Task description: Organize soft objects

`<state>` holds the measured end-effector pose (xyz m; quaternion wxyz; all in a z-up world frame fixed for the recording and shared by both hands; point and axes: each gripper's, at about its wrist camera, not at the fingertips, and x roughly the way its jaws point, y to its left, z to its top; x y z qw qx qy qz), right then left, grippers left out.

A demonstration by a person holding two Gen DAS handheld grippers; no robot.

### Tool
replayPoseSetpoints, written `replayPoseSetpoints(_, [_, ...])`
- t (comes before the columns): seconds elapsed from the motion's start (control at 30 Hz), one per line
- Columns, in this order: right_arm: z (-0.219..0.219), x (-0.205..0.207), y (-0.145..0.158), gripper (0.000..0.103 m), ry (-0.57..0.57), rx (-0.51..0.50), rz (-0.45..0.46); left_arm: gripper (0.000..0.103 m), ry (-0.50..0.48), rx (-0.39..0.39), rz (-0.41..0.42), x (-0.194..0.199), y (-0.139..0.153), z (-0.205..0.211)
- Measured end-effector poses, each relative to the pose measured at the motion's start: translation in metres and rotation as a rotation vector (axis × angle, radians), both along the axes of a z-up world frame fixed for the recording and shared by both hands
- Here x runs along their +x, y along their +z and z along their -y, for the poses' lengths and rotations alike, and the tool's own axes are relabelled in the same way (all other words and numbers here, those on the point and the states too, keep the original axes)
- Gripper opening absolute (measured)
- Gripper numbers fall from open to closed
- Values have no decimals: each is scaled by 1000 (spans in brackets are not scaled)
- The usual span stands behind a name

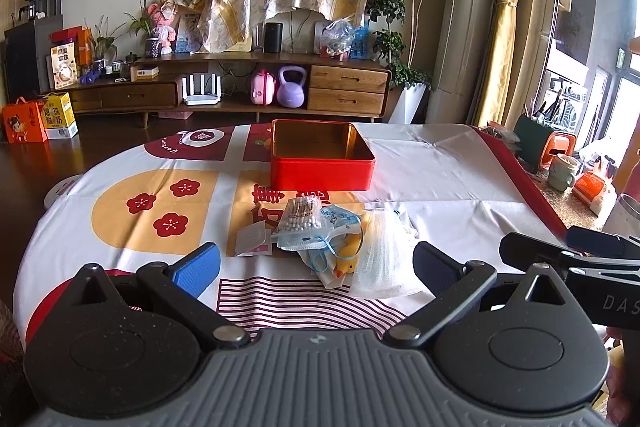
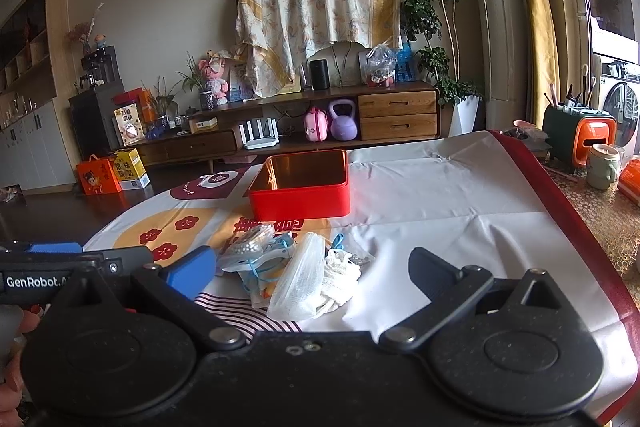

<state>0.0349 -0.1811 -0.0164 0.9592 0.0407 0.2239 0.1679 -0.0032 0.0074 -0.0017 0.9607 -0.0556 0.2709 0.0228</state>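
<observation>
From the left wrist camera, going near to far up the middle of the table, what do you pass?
Left gripper → yellow rubber duck → bag of cotton swabs → open red tin box.

L grip point(image 1: 316, 265) wide open | R grip point(image 2: 310, 273) wide open | both level, side-by-side

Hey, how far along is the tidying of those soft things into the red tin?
Nothing looks done: the red tin stands open and looks empty. Nothing is in hand either; the left hand-held gripper and right hand-held gripper are both open above the tablecloth. Left to do: the whole pile, including the cotton swab bag, yellow duck and mesh pouch.
</observation>
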Motion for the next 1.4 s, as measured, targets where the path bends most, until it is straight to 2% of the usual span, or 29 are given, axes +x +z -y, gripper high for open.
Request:
replayPoseSetpoints(1.0, [-2, 2, 0, 103, 7, -1, 3, 103, -28, -34, 6, 4, -4, -4])
replayPoseSetpoints(1.4, [-6, 31, -8, 100, 35, -16, -3, 103, -30, -23, 8, 17, -10, -11])
